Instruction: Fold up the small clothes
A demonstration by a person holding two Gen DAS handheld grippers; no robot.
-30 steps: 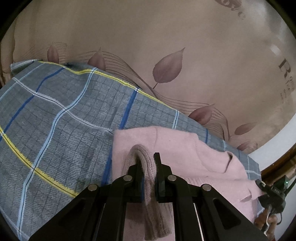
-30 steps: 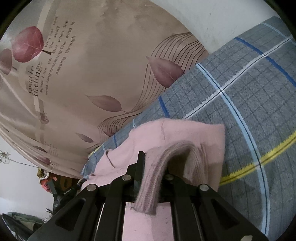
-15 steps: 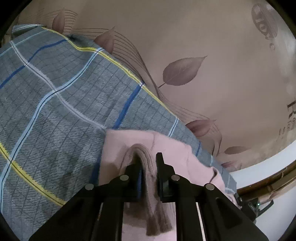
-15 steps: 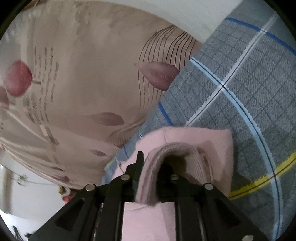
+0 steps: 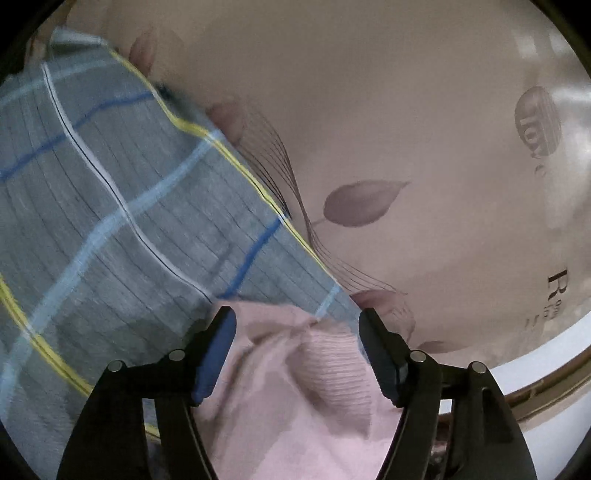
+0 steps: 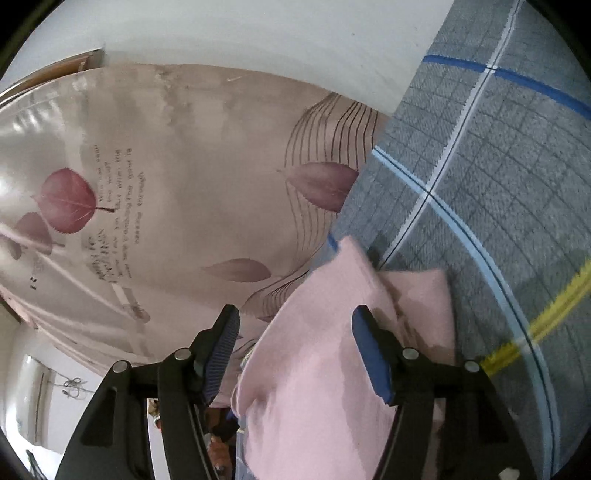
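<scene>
Both the left claw and right claw are opening, released, over the crumpled pink garment.

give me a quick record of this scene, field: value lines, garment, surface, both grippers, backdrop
garment: pink knit garment, lying on the bed cover, ribbed hem on top
surface: grey plaid bed cover with blue, white and yellow stripes
left gripper: jaws opening, garment lies between them, pads not pressing on it
right gripper: jaws opening, pink fabric between them, not pinched
backdrop: beige curtain printed with leaves and text, white wall beyond
fold state: garment looks doubled over; how neat cannot be told
</scene>
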